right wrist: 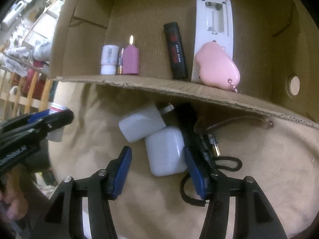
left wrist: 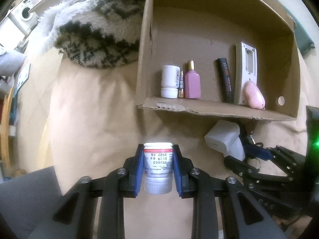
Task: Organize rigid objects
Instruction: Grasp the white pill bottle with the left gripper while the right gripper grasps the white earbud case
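Left hand-held gripper (left wrist: 158,167) is clamped on a small white bottle (left wrist: 158,168), its blue pads pressing both sides of the label, cap toward the camera, with the bottle held above the tan cloth (left wrist: 95,109) short of the box (left wrist: 199,111). Right hand-held gripper (right wrist: 159,171) has its jaws apart around a white case (right wrist: 166,151) that lies on the cloth just in front of the box wall; its right pad (right wrist: 196,174) looks close to or touching the case's edge, the left pad stands clear, so no grip is made. A second white block (right wrist: 139,122) touches that case, and a black item, a small battery (right wrist: 214,145) and a dark cord (right wrist: 229,163) crowd its right side. Inside the box, things stand in a row along the near wall: a white bottle, a pink bottle (right wrist: 130,59), a black tube (right wrist: 176,51), a white remote (right wrist: 214,29), a pink keyring (right wrist: 217,67). The step in hand seems to be carrying the held bottle to the box while the right side picks the next piece. Next, the bottle needs lifting over the wall into a free gap, and the right jaws must close squarely on the case without snagging the cord.
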